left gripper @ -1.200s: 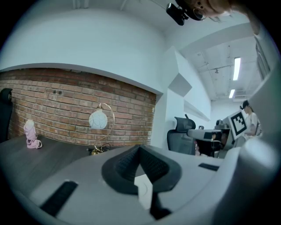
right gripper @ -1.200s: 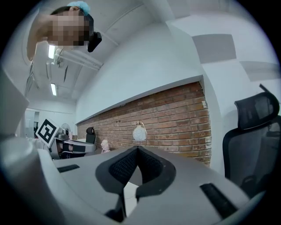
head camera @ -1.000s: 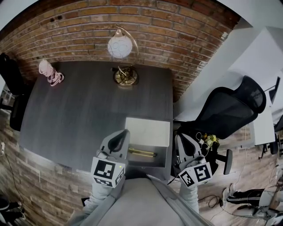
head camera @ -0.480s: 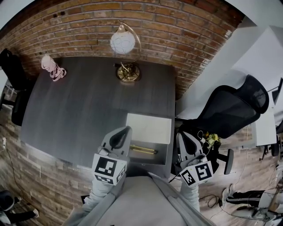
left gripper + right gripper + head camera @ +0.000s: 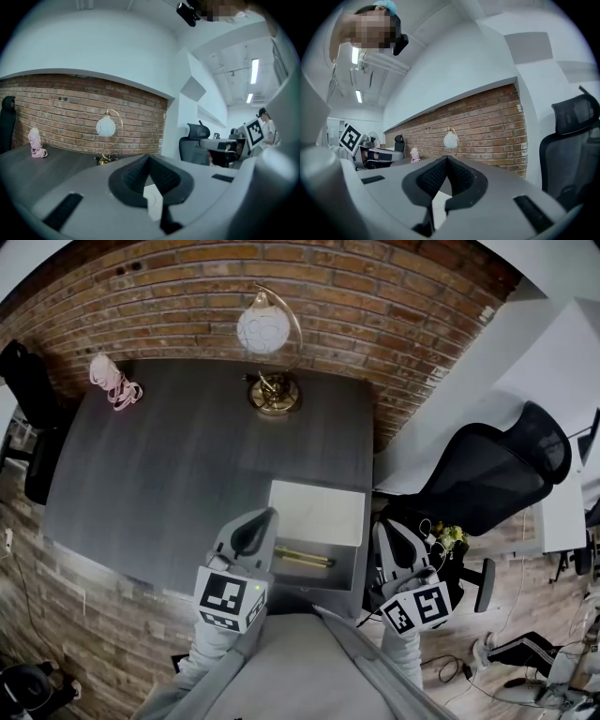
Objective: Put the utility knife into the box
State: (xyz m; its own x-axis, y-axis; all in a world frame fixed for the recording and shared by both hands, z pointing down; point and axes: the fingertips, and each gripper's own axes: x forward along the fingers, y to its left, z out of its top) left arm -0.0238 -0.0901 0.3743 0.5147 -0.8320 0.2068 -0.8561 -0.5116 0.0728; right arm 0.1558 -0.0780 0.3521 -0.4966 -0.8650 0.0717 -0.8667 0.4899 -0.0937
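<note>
A shallow grey box (image 5: 345, 576) with a white panel (image 5: 316, 512) behind it sits at the front right corner of the dark table (image 5: 187, 474). The yellow utility knife (image 5: 302, 561) lies inside the box, crosswise. My left gripper (image 5: 267, 519) hovers just left of the box, jaws together and empty. My right gripper (image 5: 384, 529) hangs just off the table's right edge beside the box, also shut and empty. In the left gripper view the pads (image 5: 161, 176) meet at the left gripper's (image 5: 149, 158) tip. In the right gripper view the right gripper's (image 5: 447, 158) pads meet too.
A brass lamp (image 5: 272, 392) with a white globe stands at the table's back by the brick wall. A pink figure (image 5: 112, 382) sits at the back left corner. A black office chair (image 5: 492, 474) stands to the right, another dark chair (image 5: 23, 399) at the left.
Both grippers and the knife hold still. Only the head view has drifted slightly.
</note>
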